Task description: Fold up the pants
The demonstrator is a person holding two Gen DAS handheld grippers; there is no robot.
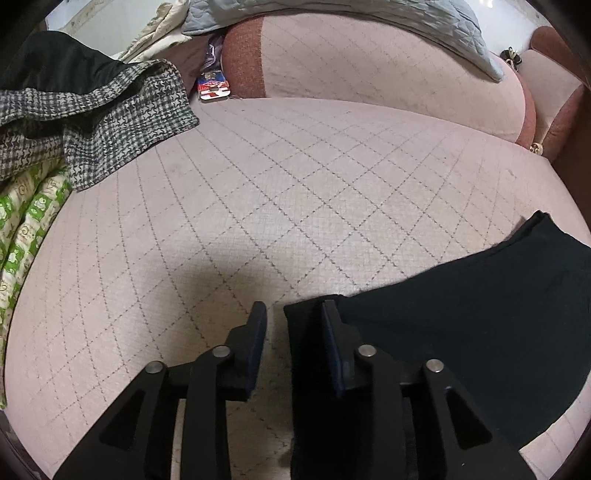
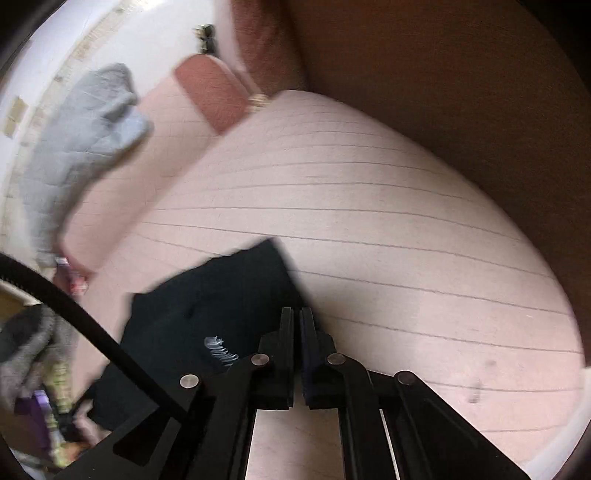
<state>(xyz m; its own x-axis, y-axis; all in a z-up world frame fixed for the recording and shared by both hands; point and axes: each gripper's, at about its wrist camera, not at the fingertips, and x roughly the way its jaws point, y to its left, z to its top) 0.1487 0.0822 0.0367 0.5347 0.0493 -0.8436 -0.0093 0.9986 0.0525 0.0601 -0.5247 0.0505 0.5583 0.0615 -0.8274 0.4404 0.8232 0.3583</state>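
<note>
- Left gripper parted, jaws standing apart over the quilted seat with nothing clamped; bare pink fabric visible through the gap.
- Right-hand pad of that gripper resting above the near edge of the black pants; actual contact impossible to confirm from the left wrist view.
- Right gripper drawn together, only a thin slit left between the pads; tips sitting at the corner edge of the pants, but any cloth pinched between them impossible to make out.
- Pants lying flat on the pink quilted sofa seat, spread to the right of the left gripper and to the left of the right gripper; small pale printed mark showing on the dark cloth near the right gripper.
- Black cable crossing the lower left of the right wrist view, in front of the pants.
- Houndstooth garment heaped at the far left of the seat, well apart from the pants, with green-and-white patterned cloth just below it.
- Red-and-blue packet wedged between seat and pink backrest cushion.
- Pale blue quilted blanket draped over the top of the backrest; same blanket blurred in the right wrist view.
- Right wrist view smeared throughout, fine detail lost.
</note>
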